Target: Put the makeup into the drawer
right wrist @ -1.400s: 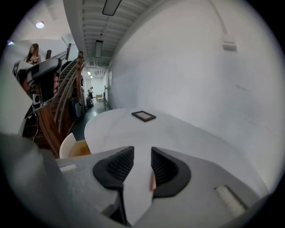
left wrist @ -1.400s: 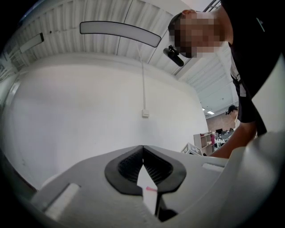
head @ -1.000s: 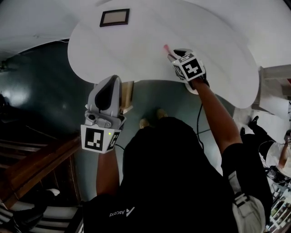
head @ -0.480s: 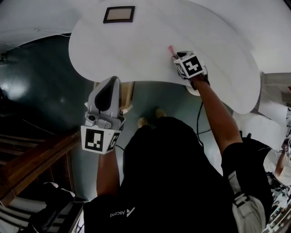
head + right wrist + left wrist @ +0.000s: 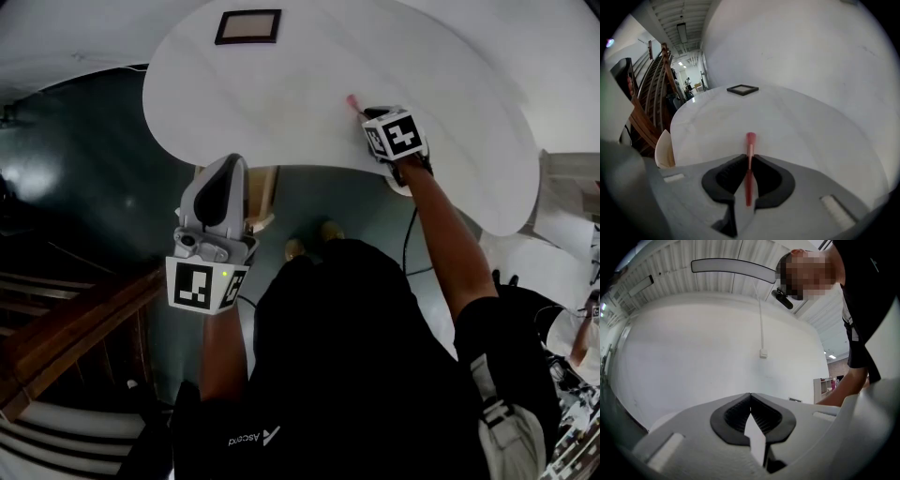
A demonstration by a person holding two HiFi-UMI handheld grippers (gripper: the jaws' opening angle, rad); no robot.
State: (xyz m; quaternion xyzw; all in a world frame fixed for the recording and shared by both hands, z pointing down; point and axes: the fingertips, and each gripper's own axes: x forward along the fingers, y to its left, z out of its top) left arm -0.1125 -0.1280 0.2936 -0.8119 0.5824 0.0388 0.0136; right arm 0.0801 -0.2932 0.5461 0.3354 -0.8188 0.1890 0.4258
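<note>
While the right gripper [image 5: 750, 157] angles down at the white table [image 5: 281, 103], its jaws have just been closing & now pinch a slim red makeup stick [image 5: 749, 180] btwn the black pads [image 5: 725, 177]. Stick runs lengthwise along the jaw line, its pink tip poking out past the fingertips over the tabletop; can't tell if the tip touches the surface or sits just above it. Head view: stick is near the table's near edge, right of centre, w/ the gripper's marker cube [image 5: 395, 134] just behind it. Person's right arm [image 5: 450, 244] is stretched fwd to it.

Left gripper [image 5: 231, 165] is held level, off the table, below its near edge in the head view. Its own view shows the jaws pressed together at the tips, nothing btwn them, facing a plain white wall [image 5: 693, 352]. Wooden box-like piece [image 5: 263, 195] sits under the table edge just beside that gripper's tip; can't tell whether it's the drawer.

Elsewhere: flat dark-framed square item [image 5: 248, 26] lies at the far side of the table, well apart from the stick. Cream chair back [image 5: 664, 151] stands by the table's left side in the right gripper view, wooden stair rail [image 5: 649, 98] beyond it
</note>
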